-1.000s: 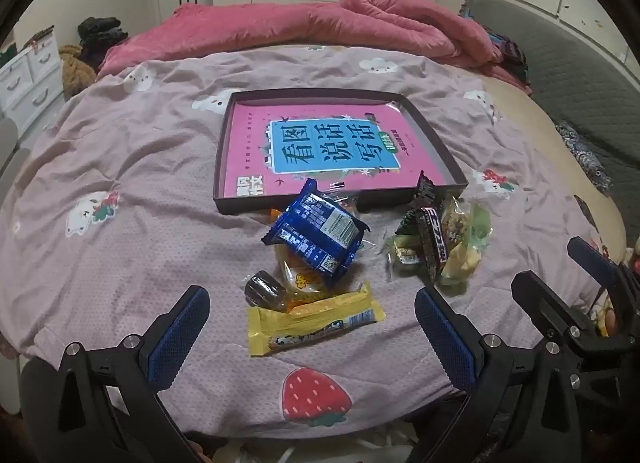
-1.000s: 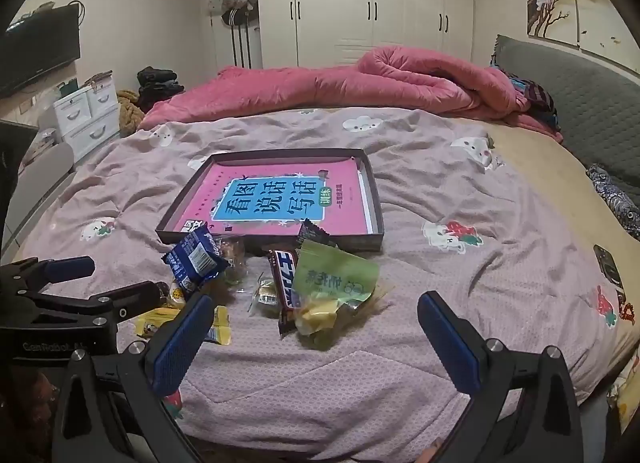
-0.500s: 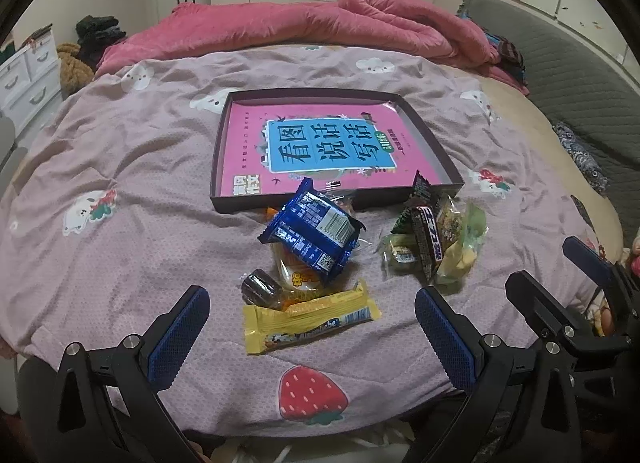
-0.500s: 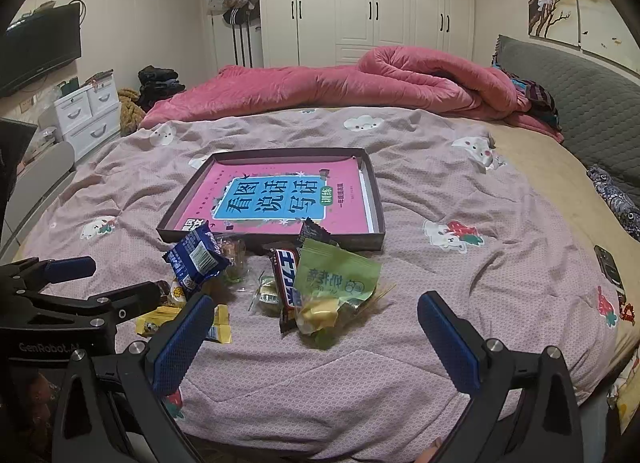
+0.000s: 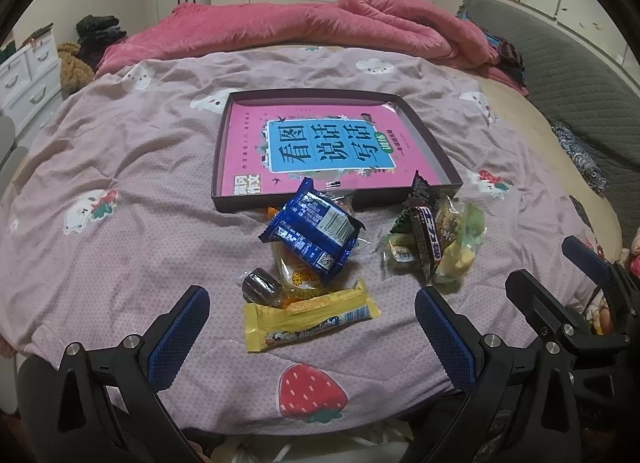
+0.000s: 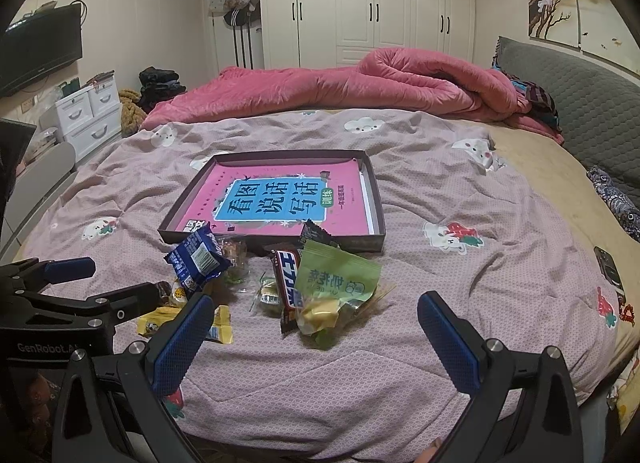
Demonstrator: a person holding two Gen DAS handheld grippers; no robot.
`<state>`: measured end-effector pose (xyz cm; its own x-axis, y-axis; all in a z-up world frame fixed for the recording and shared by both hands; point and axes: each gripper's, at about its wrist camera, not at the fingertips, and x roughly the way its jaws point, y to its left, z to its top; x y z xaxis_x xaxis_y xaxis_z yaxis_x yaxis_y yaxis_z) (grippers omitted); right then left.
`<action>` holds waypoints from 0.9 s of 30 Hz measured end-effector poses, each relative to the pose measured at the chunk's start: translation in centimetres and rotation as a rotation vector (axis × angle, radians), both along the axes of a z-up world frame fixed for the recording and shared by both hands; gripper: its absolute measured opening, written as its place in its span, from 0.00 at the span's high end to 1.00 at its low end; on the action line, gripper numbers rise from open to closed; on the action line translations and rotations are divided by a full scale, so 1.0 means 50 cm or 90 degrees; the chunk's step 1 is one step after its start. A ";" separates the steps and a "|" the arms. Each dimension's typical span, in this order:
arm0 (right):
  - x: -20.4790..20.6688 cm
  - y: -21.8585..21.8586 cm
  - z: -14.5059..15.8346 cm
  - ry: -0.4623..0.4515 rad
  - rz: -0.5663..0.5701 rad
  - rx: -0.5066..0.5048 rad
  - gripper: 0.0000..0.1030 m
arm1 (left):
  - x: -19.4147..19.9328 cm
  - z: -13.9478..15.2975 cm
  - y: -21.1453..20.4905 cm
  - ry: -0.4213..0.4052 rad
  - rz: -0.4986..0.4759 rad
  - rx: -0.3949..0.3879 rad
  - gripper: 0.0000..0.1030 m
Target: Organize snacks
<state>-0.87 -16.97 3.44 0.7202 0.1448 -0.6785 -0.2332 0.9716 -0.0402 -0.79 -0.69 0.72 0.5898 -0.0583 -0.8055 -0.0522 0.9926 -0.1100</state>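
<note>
Snacks lie in two loose heaps on the bed [image 5: 120,191], just in front of the dark tray [image 5: 430,147].

Orange packet [image 5: 298,277] mostly hidden under blue packet [image 5: 314,233]; print unreadable. Small dark wrapped sweet [image 5: 260,286] partly tucked behind yellow bar [image 5: 310,317]. Right heap overlaps; items under green packet [image 6: 338,277] hard to separate.

Yellow bar: long axis left-right, right end tilted slightly up. Dark chocolate bar [image 5: 427,239]: long axis roughly toward the tray.

Left gripper [image 5: 312,337] and right gripper [image 6: 314,337]: jaws spread wide, holding nothing, near bed edge.
</note>
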 end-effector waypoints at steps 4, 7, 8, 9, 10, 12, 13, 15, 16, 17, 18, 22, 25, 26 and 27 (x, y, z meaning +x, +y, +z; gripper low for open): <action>-0.001 0.000 0.000 -0.001 0.001 0.000 0.00 | -0.002 0.002 0.001 -0.001 0.000 -0.001 0.01; -0.001 -0.001 0.001 -0.001 0.001 0.000 0.00 | -0.002 0.001 0.001 0.000 0.000 -0.001 0.01; -0.001 -0.001 0.001 -0.001 0.001 0.000 0.00 | -0.003 0.002 0.001 0.000 0.000 -0.002 0.01; -0.001 -0.001 0.001 -0.001 0.001 0.000 0.00 | -0.003 0.001 0.002 0.001 0.001 -0.002 0.01; -0.001 -0.001 0.000 -0.001 0.001 0.000 0.00 | -0.003 0.001 0.002 0.001 0.000 -0.002 0.01; -0.001 -0.001 0.000 -0.001 0.001 0.001 0.00 | -0.004 0.001 0.002 0.000 0.000 -0.002 0.01; -0.001 -0.001 0.000 -0.001 0.001 0.001 0.00 | -0.003 0.001 0.001 0.000 0.000 -0.002 0.01; -0.001 -0.001 -0.001 0.000 0.001 0.001 0.00 | -0.003 0.001 0.003 0.003 0.000 -0.003 0.01; -0.001 -0.001 0.000 -0.001 0.001 0.001 0.00 | -0.004 0.001 0.005 0.004 0.001 -0.004 0.01; -0.001 0.000 0.000 -0.001 0.001 0.001 0.00 | -0.004 0.000 0.006 0.005 0.001 -0.004 0.01; -0.001 0.000 0.000 -0.001 0.001 0.001 0.00 | -0.005 0.000 0.007 0.005 0.001 -0.005 0.01; -0.002 0.000 -0.001 -0.001 0.000 0.001 0.00 | -0.004 -0.004 0.010 0.013 0.001 -0.009 0.01; -0.001 -0.001 -0.001 0.000 0.000 0.001 0.00 | -0.003 -0.007 0.013 0.020 0.002 -0.014 0.01; -0.002 0.000 -0.001 0.000 -0.001 0.002 0.00 | -0.003 -0.008 0.016 0.021 0.002 -0.017 0.01; -0.002 0.000 -0.001 0.001 -0.001 0.002 0.00 | -0.003 -0.009 0.019 0.023 0.003 -0.020 0.01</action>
<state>-0.97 -16.98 3.38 0.7194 0.1460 -0.6791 -0.2323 0.9719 -0.0371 -0.95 0.27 0.27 0.5604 -0.0816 -0.8242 -0.0615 0.9883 -0.1396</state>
